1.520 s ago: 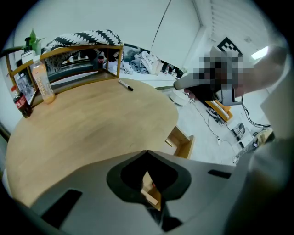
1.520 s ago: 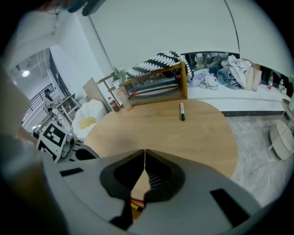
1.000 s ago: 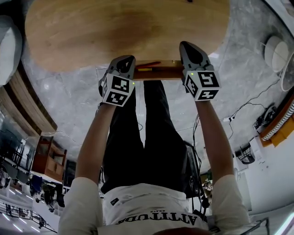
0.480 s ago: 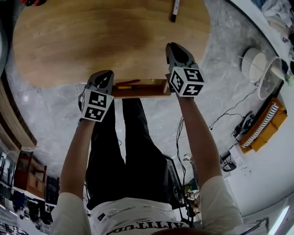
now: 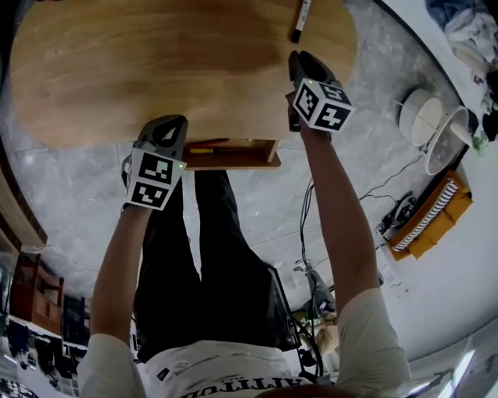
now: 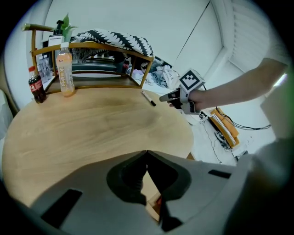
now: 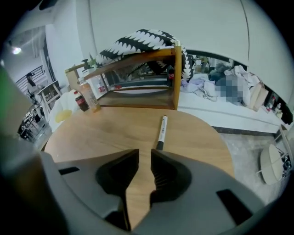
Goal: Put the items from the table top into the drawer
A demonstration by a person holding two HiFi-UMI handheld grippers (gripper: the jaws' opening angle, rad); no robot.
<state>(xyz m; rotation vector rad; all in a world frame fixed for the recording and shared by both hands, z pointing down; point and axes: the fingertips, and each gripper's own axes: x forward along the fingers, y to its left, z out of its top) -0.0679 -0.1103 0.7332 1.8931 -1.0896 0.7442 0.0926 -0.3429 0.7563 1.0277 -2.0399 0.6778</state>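
**Head view.** The oval wooden table (image 5: 156, 70) fills the upper frame. Under its near edge an open wooden drawer (image 5: 233, 161) projects toward the person, with slim red and yellow items (image 5: 208, 146) lying inside. The left gripper (image 5: 171, 123) hangs at the table's near edge, just beside the drawer's left end. The right gripper (image 5: 299, 58) is over the table's right part. It points toward a black-and-white marker (image 5: 299, 17) that lies on the tabletop near the far edge.

**Left gripper view.** The left gripper (image 6: 147, 152) is clenched, its tips meeting with nothing between them. A corner of the drawer (image 6: 152, 207) shows below them. Across the table lies the marker (image 6: 149, 98), with the right gripper (image 6: 172, 96) near it. An orange drink bottle (image 6: 65, 71) and a cola bottle (image 6: 36, 85) stand at the far left, before a wooden rack (image 6: 92, 46).

**Right gripper view.** The right gripper (image 7: 144, 153) is released. Its jaws stand a narrow gap apart, with only bare tabletop visible between them. The marker (image 7: 161, 131) lies just beyond the jaw tips and is not gripped. Behind it, the rack (image 7: 174, 78) carries a striped cloth (image 7: 142, 39).
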